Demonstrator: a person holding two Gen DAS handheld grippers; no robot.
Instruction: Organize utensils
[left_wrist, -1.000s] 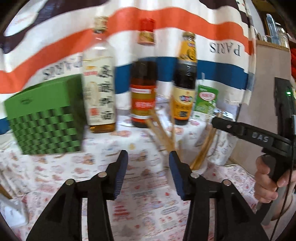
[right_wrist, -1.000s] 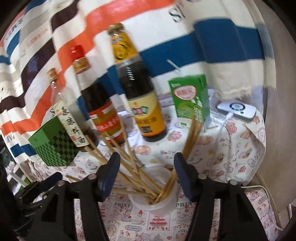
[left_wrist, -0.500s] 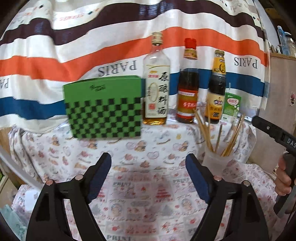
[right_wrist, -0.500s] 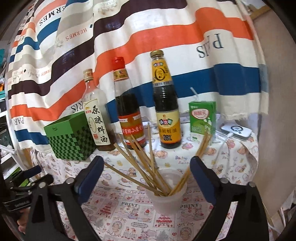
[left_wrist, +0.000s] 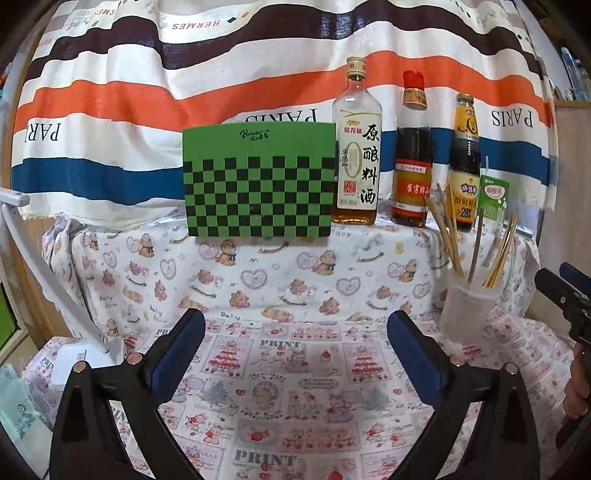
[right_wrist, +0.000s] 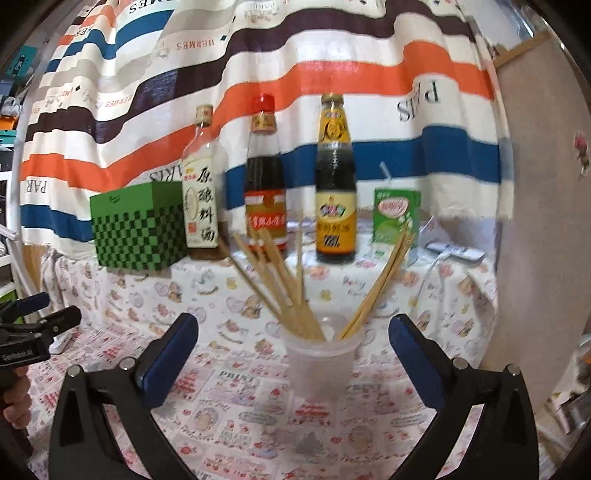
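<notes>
Striped curtain (left_wrist: 110, 96) behind table under printed tablecloth (left_wrist: 295, 280)

Chopsticks (right_wrist: 280, 284) in cup (right_wrist: 319, 363); bottles (right_wrist: 334, 177) behind; box (right_wrist: 138, 227) left.

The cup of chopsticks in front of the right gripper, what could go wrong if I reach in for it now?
The chopsticks splay wide above the translucent cup, so the open right gripper could knock some out on its way in. The cup looks light and top-heavy, so it may tip if nudged. The sauce bottles behind could topple if sticks swing back.
</notes>
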